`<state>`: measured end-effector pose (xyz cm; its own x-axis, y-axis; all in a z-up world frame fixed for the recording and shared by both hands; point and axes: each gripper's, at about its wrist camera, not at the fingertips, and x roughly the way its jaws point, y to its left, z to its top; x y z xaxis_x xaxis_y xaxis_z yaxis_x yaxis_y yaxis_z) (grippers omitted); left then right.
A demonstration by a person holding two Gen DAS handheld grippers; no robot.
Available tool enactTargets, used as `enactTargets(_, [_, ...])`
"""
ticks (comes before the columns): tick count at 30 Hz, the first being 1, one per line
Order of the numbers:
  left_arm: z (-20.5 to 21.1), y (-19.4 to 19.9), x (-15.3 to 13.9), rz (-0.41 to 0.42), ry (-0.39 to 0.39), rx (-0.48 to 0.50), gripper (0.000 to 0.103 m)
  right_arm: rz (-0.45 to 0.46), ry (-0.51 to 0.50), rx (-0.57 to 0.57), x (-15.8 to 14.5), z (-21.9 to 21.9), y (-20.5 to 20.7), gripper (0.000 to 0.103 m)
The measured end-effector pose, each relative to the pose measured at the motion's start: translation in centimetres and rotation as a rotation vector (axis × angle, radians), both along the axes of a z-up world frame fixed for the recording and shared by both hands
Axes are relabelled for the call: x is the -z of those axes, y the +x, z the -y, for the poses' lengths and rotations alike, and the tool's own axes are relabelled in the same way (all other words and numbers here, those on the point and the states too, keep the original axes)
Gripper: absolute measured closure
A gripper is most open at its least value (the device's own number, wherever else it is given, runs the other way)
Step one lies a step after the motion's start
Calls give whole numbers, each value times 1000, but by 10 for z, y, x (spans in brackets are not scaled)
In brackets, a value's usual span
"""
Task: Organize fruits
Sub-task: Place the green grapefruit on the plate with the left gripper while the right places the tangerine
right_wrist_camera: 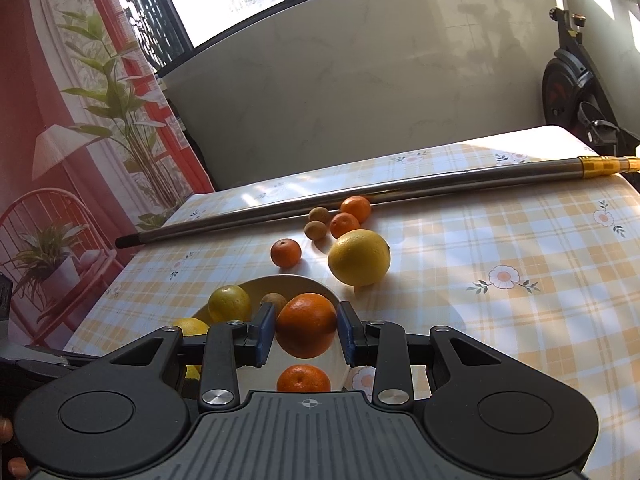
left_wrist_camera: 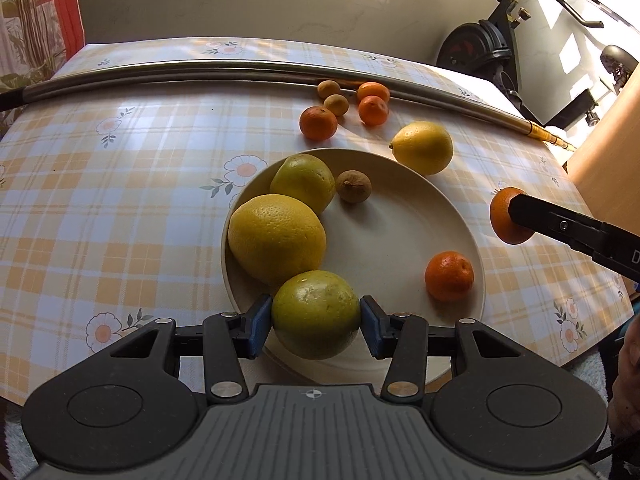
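My left gripper (left_wrist_camera: 316,316) is shut on a green-yellow citrus (left_wrist_camera: 315,314), held over the near rim of the cream plate (left_wrist_camera: 400,220). On the plate lie a large yellow citrus (left_wrist_camera: 276,238), a second greenish one (left_wrist_camera: 303,182), a small brown fruit (left_wrist_camera: 353,186) and a tangerine (left_wrist_camera: 449,276). My right gripper (right_wrist_camera: 306,330) is shut on a tangerine (right_wrist_camera: 306,324), held above the plate's (right_wrist_camera: 280,282) right edge; this held tangerine (left_wrist_camera: 510,216) also shows at the right of the left wrist view. A lemon (left_wrist_camera: 423,147) lies beyond the plate.
Behind the plate, three tangerines (left_wrist_camera: 318,123) and two small brown fruits (left_wrist_camera: 336,104) lie loose on the checked tablecloth (left_wrist_camera: 120,184). A long metal pole (left_wrist_camera: 200,70) runs across the far side. An exercise bike (left_wrist_camera: 492,52) stands past the table's right corner.
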<state>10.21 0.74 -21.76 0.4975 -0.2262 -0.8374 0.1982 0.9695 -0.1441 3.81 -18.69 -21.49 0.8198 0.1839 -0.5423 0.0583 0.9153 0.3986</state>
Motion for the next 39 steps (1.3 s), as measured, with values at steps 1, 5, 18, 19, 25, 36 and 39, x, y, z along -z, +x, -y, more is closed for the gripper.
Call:
enactTargets(1, [0,1,1,6,23,-1,53,-3,0,0,1,0,1,72])
enactTargets(5, [2,0,0,45,60,7,53,-16,4,3,6,2,4,72])
enactTargets(18, [1,5,-2,105,98,5,52,-65,-42,-92,21,0,43,72])
enactTargets(19, [2,4,-2,109,102,6,52,-73,-48,-102,23,-3,46,72])
enactTargets(25, [6,-2,-1,140,134,17,50,-107,-95,-157,34,-18,66,73])
enactTargets(36, [-4,-1,0,137,101,-14,41,-123,-133,-189,39,-28,99,72])
enactTargets(39, [-5,-2,0,139,96,-20,41,-117,-124,-180,38,-27,102,72])
